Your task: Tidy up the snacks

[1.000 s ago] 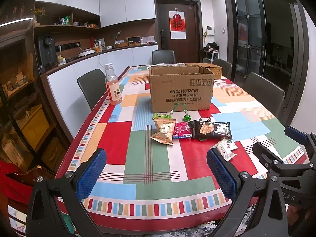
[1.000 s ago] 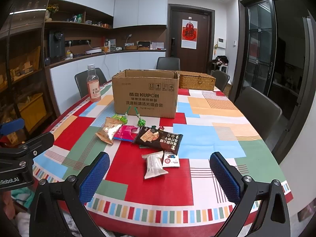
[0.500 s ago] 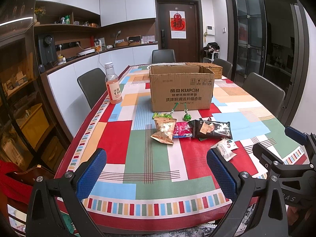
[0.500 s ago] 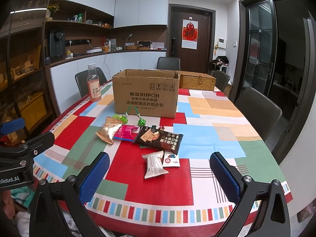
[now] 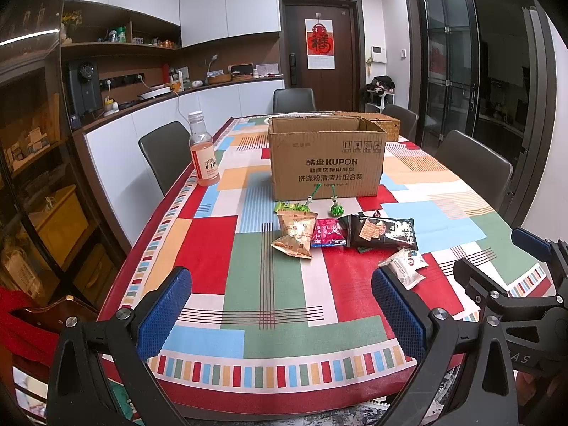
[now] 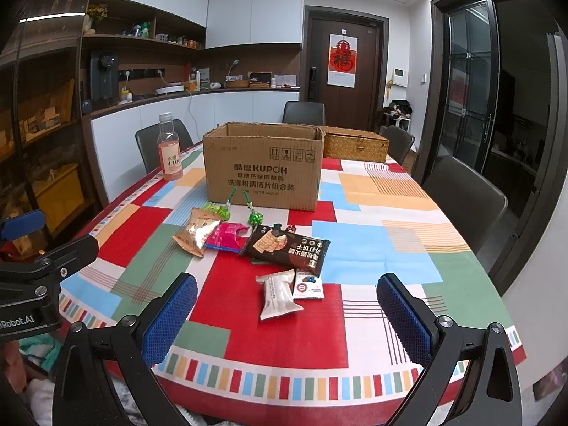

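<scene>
- While you hold both tools back at the near edge of the table (image 6: 358,191), almost nothing has changed over the last second: the views match the earlier ones but for a slight drift, and no snack has moved.
- Your left gripper (image 5: 280,305) hangs with its jaws spread wide and nothing between the blue pads; your right gripper (image 6: 287,314) is equally wide and empty.
- That means, by my reading, the sorting has not begun, and every packet is yet to be picked up.
- The snacks lie loose in front of the cardboard box (image 6: 262,167): a gold pouch (image 6: 196,231), a pink packet (image 6: 227,235) touching it, a long black cracker pack (image 6: 285,249), and nearest you a white wrapped bar (image 6: 278,294) just beside a small white sachet (image 6: 308,284).
- Two green lollipops (image 6: 255,217) lie just in front of the box, and a green packet (image 6: 215,209) is half covered by the gold pouch.
- You cannot see into the box from either view, so whether it is empty cannot be told.
- Something dark peeks from under the black pack; what it is cannot be made out.
- A wicker basket (image 6: 355,146) is partly hidden behind the box, and a drink bottle (image 6: 170,154) stands well apart to the left.
</scene>
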`<state>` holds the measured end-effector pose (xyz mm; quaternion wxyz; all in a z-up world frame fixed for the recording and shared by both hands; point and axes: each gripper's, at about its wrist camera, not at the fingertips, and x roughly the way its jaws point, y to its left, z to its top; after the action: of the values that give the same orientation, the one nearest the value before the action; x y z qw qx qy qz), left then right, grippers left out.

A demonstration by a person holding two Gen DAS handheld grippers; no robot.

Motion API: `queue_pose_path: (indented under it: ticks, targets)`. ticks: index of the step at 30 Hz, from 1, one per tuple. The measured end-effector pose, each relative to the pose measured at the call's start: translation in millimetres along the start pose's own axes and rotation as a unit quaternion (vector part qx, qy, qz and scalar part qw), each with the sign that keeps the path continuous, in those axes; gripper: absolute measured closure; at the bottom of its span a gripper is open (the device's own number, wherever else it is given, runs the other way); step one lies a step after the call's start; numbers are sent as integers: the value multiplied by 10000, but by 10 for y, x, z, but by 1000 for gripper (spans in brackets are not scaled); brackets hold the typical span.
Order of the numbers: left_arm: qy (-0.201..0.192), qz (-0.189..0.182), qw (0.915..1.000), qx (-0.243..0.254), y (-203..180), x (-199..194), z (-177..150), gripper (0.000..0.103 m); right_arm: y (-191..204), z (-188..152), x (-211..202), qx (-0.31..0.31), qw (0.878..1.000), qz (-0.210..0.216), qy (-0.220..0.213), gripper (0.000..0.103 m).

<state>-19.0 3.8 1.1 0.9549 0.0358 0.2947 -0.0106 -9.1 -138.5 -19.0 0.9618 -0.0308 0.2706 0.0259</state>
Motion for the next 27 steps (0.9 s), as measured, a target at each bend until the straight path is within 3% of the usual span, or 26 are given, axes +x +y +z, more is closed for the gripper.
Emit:
queue_pose_path:
  ticks: [27]
  targets:
    - [8, -4, 10000, -8, 8, -5, -7, 0, 12, -13, 22, -37, 10000, 14, 28, 1]
